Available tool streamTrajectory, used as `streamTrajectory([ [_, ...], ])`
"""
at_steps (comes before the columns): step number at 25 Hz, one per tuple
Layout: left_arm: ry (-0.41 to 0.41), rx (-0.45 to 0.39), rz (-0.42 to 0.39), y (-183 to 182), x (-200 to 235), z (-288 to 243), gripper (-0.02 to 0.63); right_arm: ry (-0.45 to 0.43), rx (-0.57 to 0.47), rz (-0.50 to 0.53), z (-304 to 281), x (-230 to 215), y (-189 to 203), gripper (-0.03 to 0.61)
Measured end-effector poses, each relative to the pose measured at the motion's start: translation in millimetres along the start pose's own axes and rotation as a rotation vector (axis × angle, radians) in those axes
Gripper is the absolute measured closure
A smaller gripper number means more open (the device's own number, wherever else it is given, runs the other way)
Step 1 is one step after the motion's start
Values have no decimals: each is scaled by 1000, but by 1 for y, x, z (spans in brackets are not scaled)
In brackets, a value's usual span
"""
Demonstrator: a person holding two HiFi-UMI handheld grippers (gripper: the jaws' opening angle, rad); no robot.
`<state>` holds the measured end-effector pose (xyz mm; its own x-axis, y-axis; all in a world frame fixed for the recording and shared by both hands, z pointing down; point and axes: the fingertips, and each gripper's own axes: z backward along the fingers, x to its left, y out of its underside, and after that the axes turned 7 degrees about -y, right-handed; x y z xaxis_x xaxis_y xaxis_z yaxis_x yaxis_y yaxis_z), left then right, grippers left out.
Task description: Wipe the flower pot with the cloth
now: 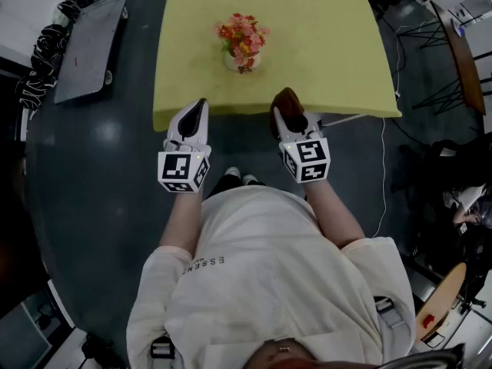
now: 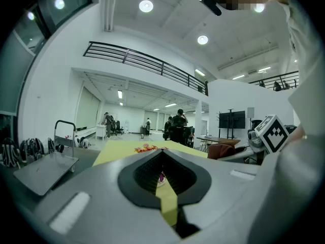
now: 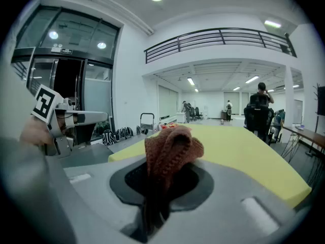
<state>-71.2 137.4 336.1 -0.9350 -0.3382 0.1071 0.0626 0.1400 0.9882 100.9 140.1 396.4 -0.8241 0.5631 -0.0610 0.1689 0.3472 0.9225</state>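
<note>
A small white flower pot (image 1: 240,60) with red and orange flowers (image 1: 241,37) stands on the yellow table (image 1: 323,44), near its front middle. My right gripper (image 1: 286,108) hovers at the table's front edge, shut on a bunched brown cloth (image 3: 170,149). My left gripper (image 1: 197,114) is beside it at the same edge, shut with nothing between its jaws. In the left gripper view the flowers (image 2: 147,148) show far ahead on the table, and a little of the pot peeks through the slit of the left gripper (image 2: 162,179). Both grippers are short of the pot.
A grey flat cart (image 1: 88,48) stands on the dark floor left of the table. Cables and stands (image 1: 446,68) crowd the right side. A chair with a bag (image 1: 453,183) sits to the right. People and desks show far off in the hall.
</note>
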Motion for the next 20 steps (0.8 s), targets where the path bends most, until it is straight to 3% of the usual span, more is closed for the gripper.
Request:
streamTrajectory([
  [14,12,15,-7,10,-9,-7,597,16,17,-66,3,-18,14,520],
  [20,17,30,0,21,-9,-19,597,-31,78,-58,-12,-28,28,518],
])
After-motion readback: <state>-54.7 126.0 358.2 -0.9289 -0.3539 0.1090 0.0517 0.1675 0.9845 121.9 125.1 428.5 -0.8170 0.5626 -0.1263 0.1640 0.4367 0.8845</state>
